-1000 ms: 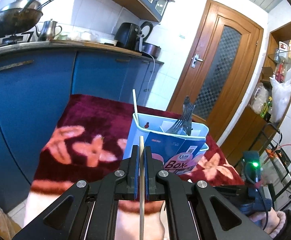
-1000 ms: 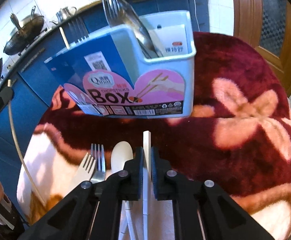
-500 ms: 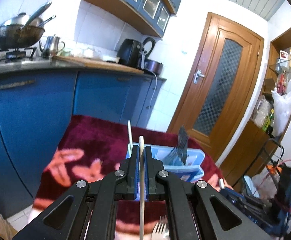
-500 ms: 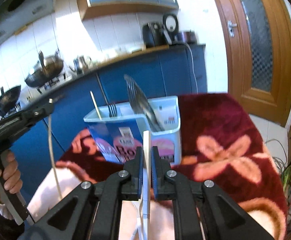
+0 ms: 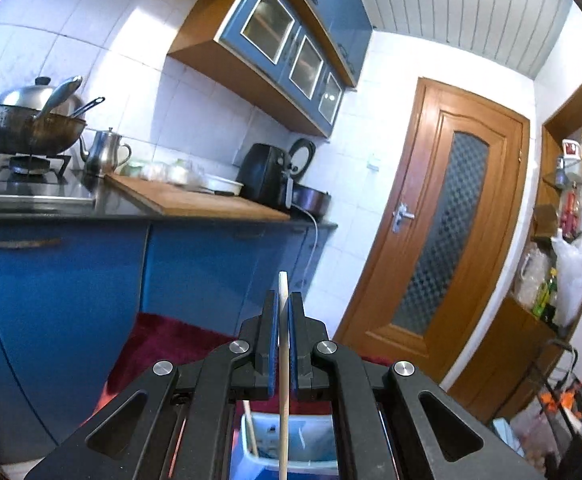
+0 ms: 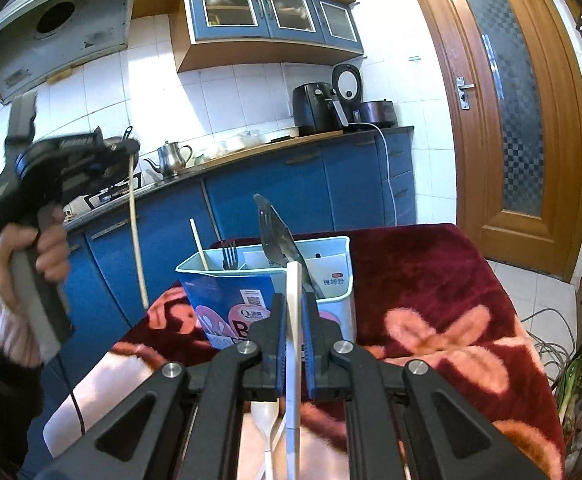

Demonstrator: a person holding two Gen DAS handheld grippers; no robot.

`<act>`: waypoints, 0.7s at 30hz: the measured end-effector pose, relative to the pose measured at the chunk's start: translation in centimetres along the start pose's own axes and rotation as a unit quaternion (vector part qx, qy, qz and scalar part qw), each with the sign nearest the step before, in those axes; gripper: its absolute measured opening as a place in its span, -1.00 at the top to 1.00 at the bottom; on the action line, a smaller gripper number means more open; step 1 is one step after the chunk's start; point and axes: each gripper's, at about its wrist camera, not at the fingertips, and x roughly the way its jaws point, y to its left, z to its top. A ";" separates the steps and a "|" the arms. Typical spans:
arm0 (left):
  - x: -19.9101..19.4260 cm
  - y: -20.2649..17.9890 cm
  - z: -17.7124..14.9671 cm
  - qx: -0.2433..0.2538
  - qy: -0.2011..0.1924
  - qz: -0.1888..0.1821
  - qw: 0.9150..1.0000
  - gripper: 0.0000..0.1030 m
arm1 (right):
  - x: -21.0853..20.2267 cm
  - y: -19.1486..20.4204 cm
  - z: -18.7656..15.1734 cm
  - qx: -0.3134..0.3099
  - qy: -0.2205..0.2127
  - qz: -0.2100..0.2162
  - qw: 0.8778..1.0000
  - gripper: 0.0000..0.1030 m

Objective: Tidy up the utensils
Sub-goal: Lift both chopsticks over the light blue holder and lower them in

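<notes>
My left gripper [image 5: 283, 300] is shut on a thin wooden chopstick [image 5: 283, 380], held upright above the light blue utensil box [image 5: 291, 440]. In the right wrist view the left gripper [image 6: 125, 148] is raised to the left of the box [image 6: 267, 280], with the chopstick [image 6: 137, 232] hanging down from it. My right gripper [image 6: 294, 300] is shut on a white chopstick [image 6: 293, 340], just in front of the box. The box holds forks [image 6: 279, 236] and another chopstick [image 6: 199, 244]. A white plastic spoon [image 6: 265, 416] lies on the cloth below my right gripper.
The box stands on a table under a dark red floral cloth [image 6: 431, 300]. Blue kitchen cabinets [image 6: 291, 196] and a counter with a kettle [image 6: 171, 158] run behind. A wooden door [image 6: 511, 112] is at the right. A wire rack [image 5: 563, 392] stands at the lower right.
Both grippers have risen and tilted upward. The left gripper now holds its chopstick high over the box. The right gripper has pulled back from the box with its chopstick.
</notes>
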 end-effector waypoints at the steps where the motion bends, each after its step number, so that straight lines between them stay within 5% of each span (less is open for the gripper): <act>1: 0.3 0.0 0.3 -0.004 -0.006 -0.001 1.000 0.92 | 0.0 -0.1 -0.1 -0.001 0.001 0.000 1.000 0.82; 7: 2.6 0.1 0.7 0.000 -0.067 0.030 0.997 0.92 | 0.6 -0.3 0.2 -0.004 0.001 -0.006 1.000 0.82; 21: 6.1 2.5 -4.1 -0.008 -0.018 0.041 0.999 0.92 | 2.5 -0.5 3.3 -0.011 -0.026 -0.016 0.999 0.82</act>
